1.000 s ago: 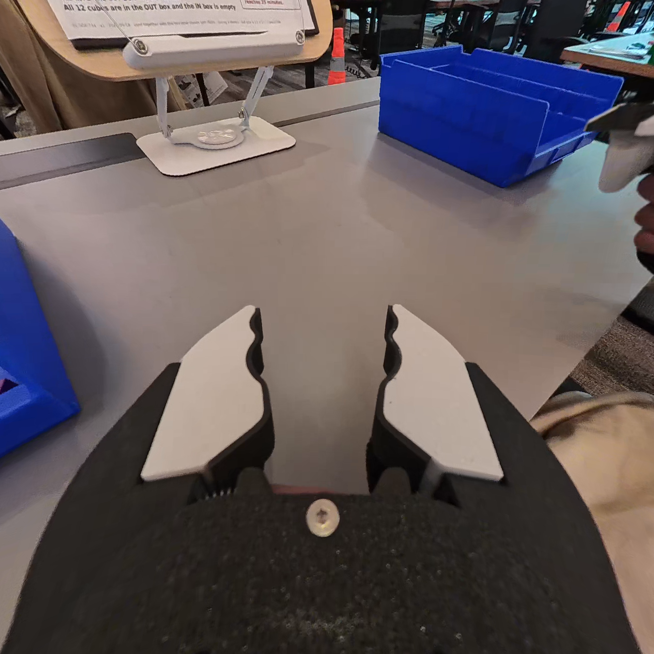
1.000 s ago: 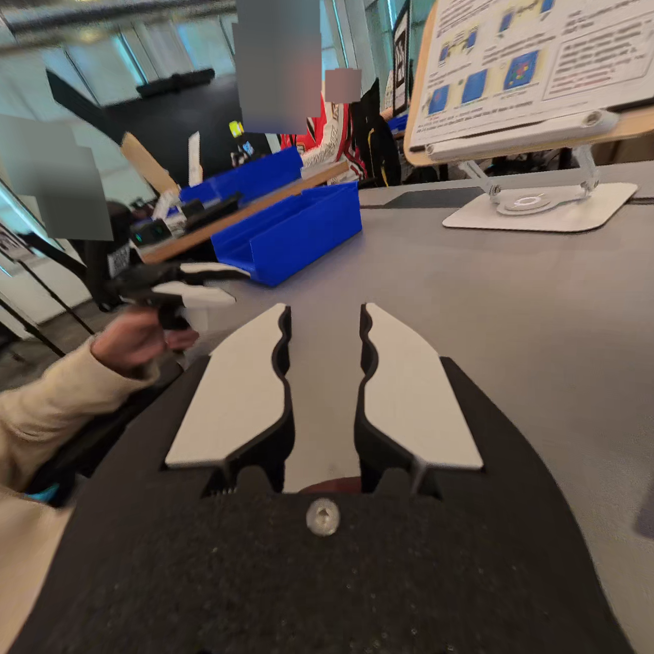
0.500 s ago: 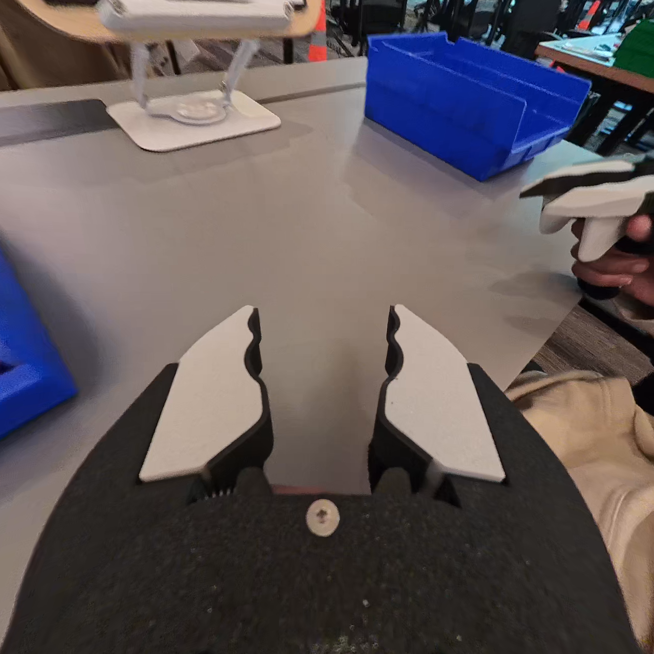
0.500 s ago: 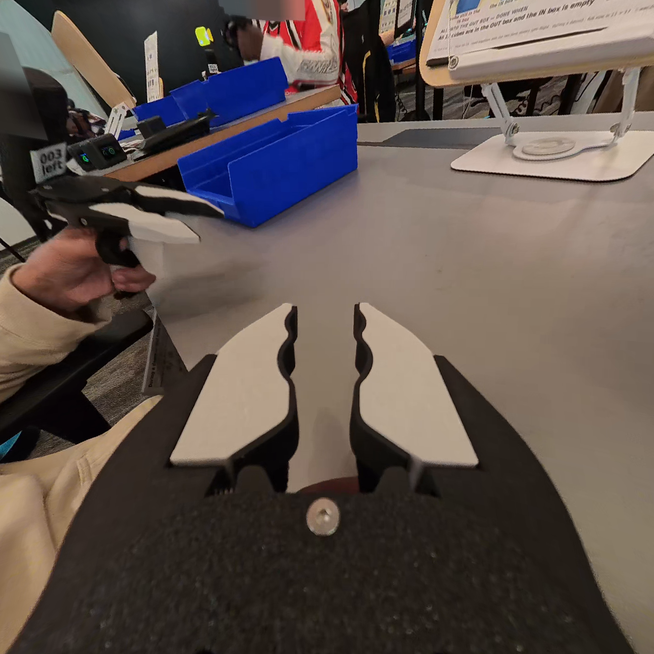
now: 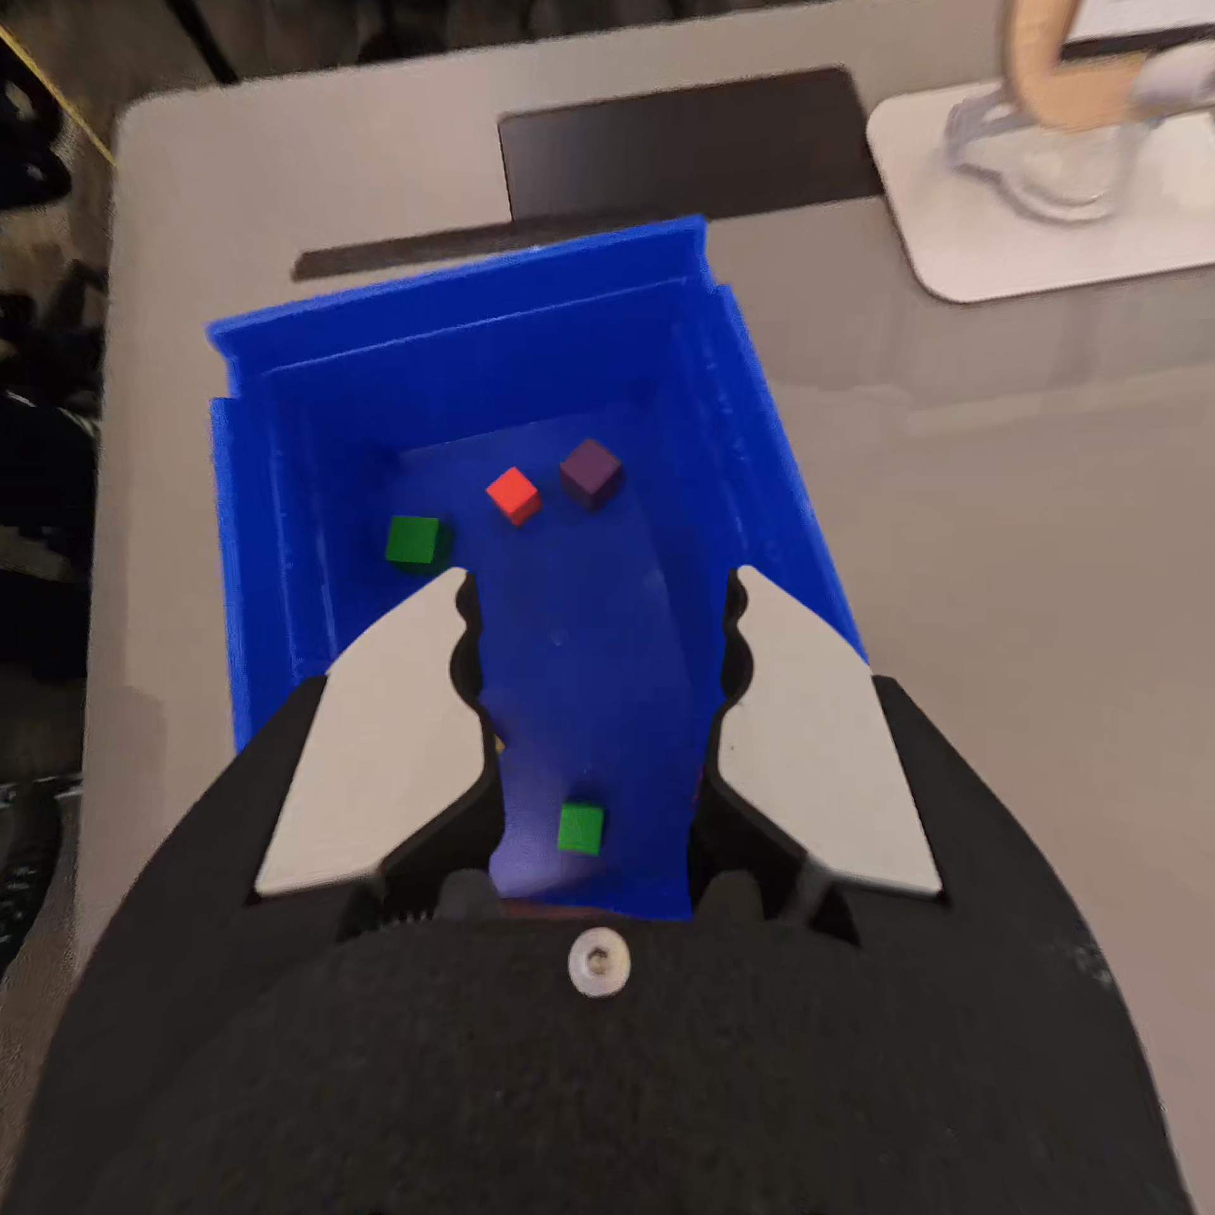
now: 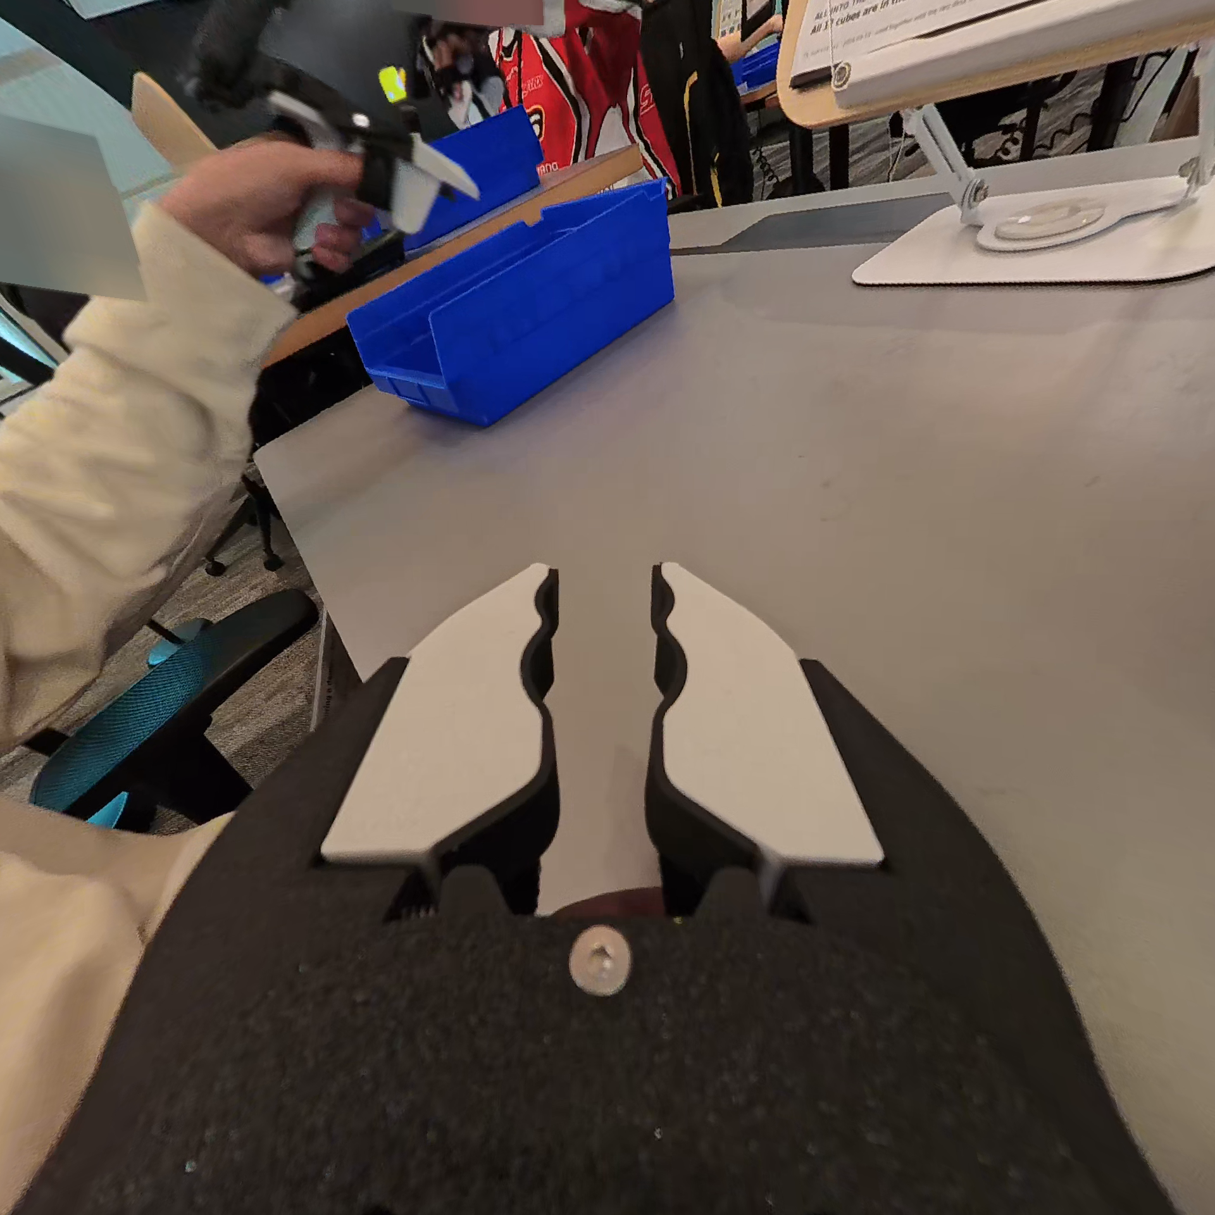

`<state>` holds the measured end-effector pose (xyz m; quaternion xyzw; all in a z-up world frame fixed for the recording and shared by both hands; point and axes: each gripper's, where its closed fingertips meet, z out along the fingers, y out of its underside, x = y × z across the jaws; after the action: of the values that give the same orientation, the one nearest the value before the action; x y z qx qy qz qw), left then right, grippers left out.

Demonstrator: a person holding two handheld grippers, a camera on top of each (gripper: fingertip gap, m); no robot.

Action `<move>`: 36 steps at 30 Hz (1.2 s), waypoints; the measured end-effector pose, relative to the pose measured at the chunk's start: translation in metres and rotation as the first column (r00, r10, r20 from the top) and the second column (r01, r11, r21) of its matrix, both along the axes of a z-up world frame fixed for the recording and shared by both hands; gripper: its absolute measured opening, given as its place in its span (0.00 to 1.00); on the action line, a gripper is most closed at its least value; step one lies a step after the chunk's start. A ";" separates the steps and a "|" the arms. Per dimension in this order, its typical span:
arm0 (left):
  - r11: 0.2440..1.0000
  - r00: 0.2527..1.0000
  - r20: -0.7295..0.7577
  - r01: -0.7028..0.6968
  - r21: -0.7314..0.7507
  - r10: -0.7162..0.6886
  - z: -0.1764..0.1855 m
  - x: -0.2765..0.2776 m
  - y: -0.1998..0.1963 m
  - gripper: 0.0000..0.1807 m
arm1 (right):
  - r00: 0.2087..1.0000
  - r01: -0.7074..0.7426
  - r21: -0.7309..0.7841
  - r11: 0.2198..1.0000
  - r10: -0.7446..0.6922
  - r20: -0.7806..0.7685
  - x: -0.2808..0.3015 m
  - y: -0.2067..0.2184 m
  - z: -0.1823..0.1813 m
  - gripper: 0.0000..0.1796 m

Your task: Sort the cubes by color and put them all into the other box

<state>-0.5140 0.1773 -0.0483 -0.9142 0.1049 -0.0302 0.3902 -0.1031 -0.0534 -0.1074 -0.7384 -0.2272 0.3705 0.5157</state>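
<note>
While my left claw (image 5: 597, 578) hangs over the blue plastic box (image 5: 460, 309) with its two white fingers spread wide and nothing between them, I look down inside. Closest to me, showing in the gap low between my fingers, is a small bright green wooden-looking cube (image 5: 580, 828) on the box floor. Farther in, just past my left fingertip, sits a darker green cube (image 5: 413, 539). Beyond that are a little red cube (image 5: 514, 494) and a dark purple cube (image 5: 590, 473), close together but not touching. More cubes may hide under my fingers; I cannot tell.

I think these cubes are light and hard, with smooth flat sides. They should not squash or break, but they could slip or spin if I pinch a corner. I would squeeze two flat sides that face away from each other, going straight down. The red and purple ones sit turned, so I would twist to match.

My right claw (image 6: 605, 575) is a little open and holds nothing, low over the bare grey table (image 6: 920, 493). From there I see the box farther off, near the table's left edge.
</note>
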 end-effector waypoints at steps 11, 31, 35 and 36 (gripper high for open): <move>0.856 0.815 -0.310 0.382 -0.347 -0.489 -0.110 0.009 0.085 0.34 | 1.000 -0.008 0.001 1.000 0.008 0.005 -0.003 -0.001 -0.001 0.14; 0.864 0.878 -0.034 0.477 0.162 -0.478 0.019 0.047 0.002 0.16 | 0.999 0.002 0.003 1.000 -0.001 -0.047 0.009 -0.002 0.016 0.13; 0.911 0.946 0.019 0.308 0.275 -0.325 0.022 0.079 -0.075 0.16 | 0.999 0.017 0.030 0.999 -0.015 -0.047 0.014 -0.001 0.025 0.13; 0.919 0.959 -0.002 0.273 0.283 -0.284 0.013 0.083 -0.091 0.16 | 0.999 0.018 0.033 0.999 -0.016 -0.044 0.015 -0.001 0.025 0.13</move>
<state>-0.4307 0.0862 -0.0350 -0.8246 0.2295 -0.0881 0.5095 -0.0885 -0.0545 -0.0819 -0.7234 -0.2157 0.3781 0.5359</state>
